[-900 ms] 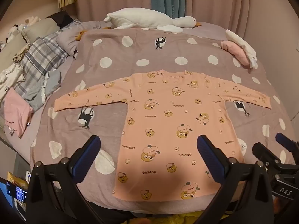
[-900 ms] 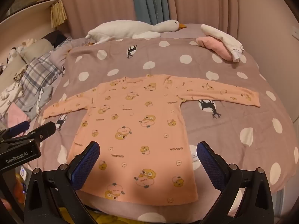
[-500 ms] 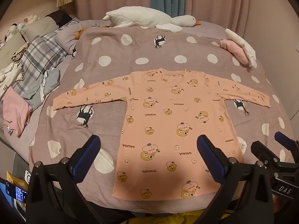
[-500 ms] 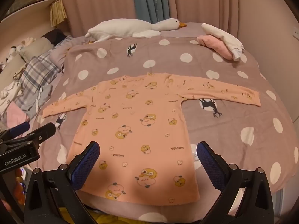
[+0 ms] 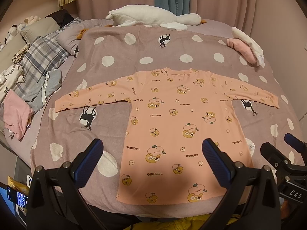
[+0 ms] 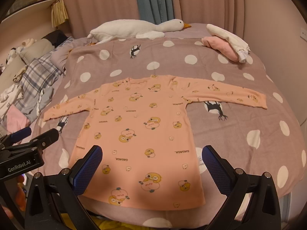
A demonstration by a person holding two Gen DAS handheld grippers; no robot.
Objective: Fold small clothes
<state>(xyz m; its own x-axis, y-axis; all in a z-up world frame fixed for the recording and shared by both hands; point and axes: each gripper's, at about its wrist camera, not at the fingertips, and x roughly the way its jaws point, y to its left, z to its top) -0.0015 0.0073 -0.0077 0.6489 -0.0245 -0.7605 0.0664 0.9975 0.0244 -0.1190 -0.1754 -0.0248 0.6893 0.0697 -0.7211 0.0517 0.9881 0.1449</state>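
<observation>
A peach long-sleeved shirt (image 5: 178, 126) printed with cartoon animals lies flat and face up on a bed, spread over a mauve blanket (image 5: 119, 57) with white dots, both sleeves stretched straight out to the sides and the hem nearest the cameras. The left tongs (image 5: 151, 159) hang above the hem end of the shirt with their blue-padded jaws wide apart and nothing between them; the right tongs (image 6: 151, 161) hover alongside in the same posture, also spread wide and empty, over the lower half of the shirt. Each pair shows at the edge of the other's view. Nothing lies on the shirt itself. Around it, a white stuffed goose (image 5: 151, 18) rests along the far edge of the blanket in front of pink curtains (image 6: 211, 2) and a teal curtain (image 6: 153, 0). A folded pink and white bundle (image 6: 228, 46) sits near the far right corner, well apart from the right sleeve. Off the left sleeve's side, a plaid cloth (image 5: 42, 61), a grey garment (image 5: 51, 84) and a pink garment (image 5: 15, 113) lie heaped beside the blanket.
</observation>
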